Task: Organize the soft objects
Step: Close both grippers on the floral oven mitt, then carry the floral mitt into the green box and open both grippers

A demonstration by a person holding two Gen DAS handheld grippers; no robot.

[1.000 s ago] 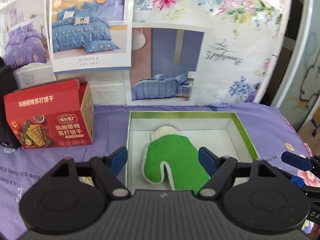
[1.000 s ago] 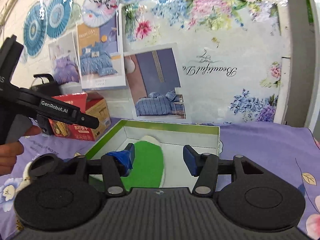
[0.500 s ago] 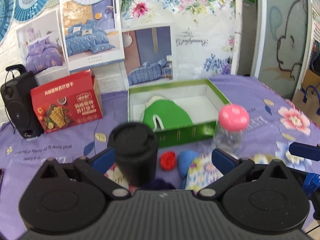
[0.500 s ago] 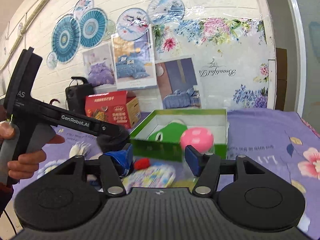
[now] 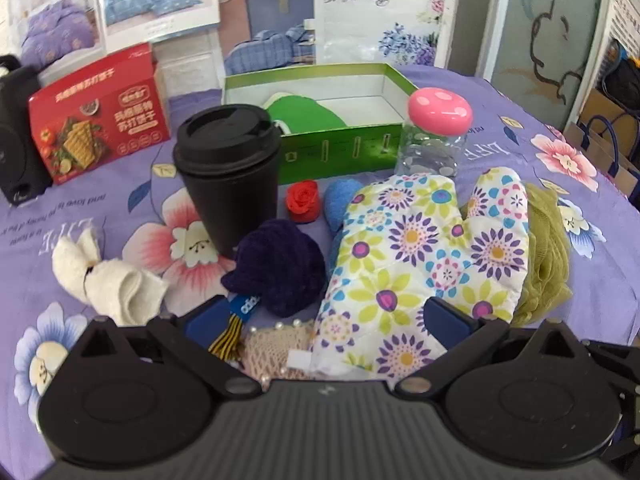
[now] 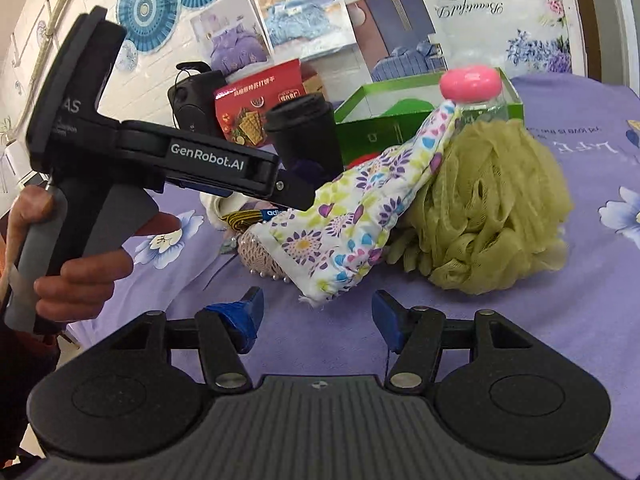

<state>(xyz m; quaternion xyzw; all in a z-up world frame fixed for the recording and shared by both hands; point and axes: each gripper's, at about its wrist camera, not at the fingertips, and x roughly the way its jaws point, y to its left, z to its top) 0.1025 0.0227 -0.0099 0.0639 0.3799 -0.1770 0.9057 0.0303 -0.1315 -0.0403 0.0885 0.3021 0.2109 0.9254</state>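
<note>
Step in hand: approach to the floral mitt point(image 5: 420, 256), lying mid-bed before the green box point(image 5: 340, 148). Left gripper point(image 5: 336, 320) open astride its cuff; right gripper point(image 6: 316, 320) open, empty. Next: close, lift, box it.

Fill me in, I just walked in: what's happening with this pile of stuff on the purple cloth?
A person is sorting soft things into the green box with two handheld claws. A green mitt already lies inside. The left claw hangs open over the floral oven mitt's cuff, nothing gripped yet. The right claw waits open and empty nearby, beside the bath pouf.
</note>
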